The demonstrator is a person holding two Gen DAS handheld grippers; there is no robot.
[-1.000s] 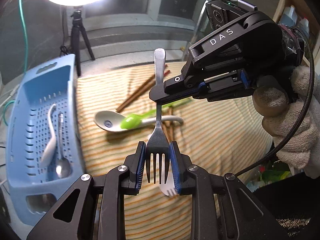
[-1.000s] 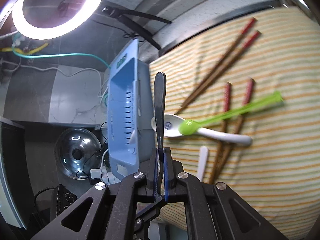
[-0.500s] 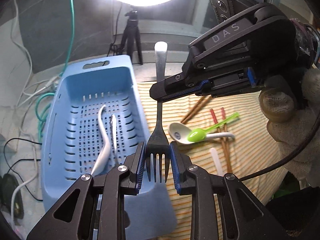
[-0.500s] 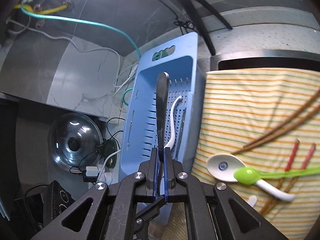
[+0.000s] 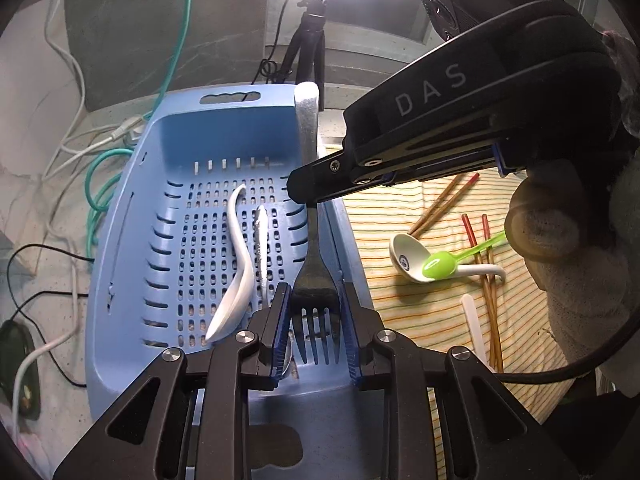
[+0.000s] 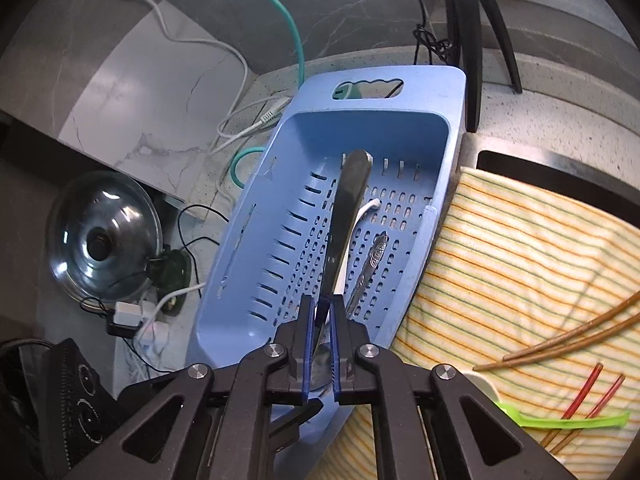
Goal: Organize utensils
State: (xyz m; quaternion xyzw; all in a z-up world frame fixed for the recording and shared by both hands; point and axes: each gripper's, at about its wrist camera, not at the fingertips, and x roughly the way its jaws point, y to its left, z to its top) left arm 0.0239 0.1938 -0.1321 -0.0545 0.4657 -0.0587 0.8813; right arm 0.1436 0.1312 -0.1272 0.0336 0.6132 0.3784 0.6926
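Observation:
A metal fork (image 5: 316, 272) hangs over the blue slotted basket (image 5: 120, 240), held at both ends. My left gripper (image 5: 314, 320) is shut on the fork's head, tines toward the camera. My right gripper (image 5: 304, 190), carried by a gloved hand (image 5: 580, 280), comes in from the right and is shut on the handle. In the right wrist view the fork (image 6: 346, 208) stands edge-on between the pads of the right gripper (image 6: 321, 320), above the basket (image 6: 400, 96). A white spoon (image 5: 238, 264) and a metal spoon (image 5: 261, 240) lie in the basket.
Right of the basket a striped cloth (image 5: 400, 320) carries brown chopsticks (image 5: 440, 204), red-tipped chopsticks (image 5: 480, 248), a white ceramic spoon (image 5: 404, 260), a green spoon (image 5: 440, 266) and a white plastic handle (image 5: 472, 320). Cables, a tripod (image 5: 308, 40) and a pot lid (image 6: 100, 236) surround the basket.
Both grippers have carried the fork leftward, from above the striped cloth to above the blue basket. The views have rolled. Both grips look the same.

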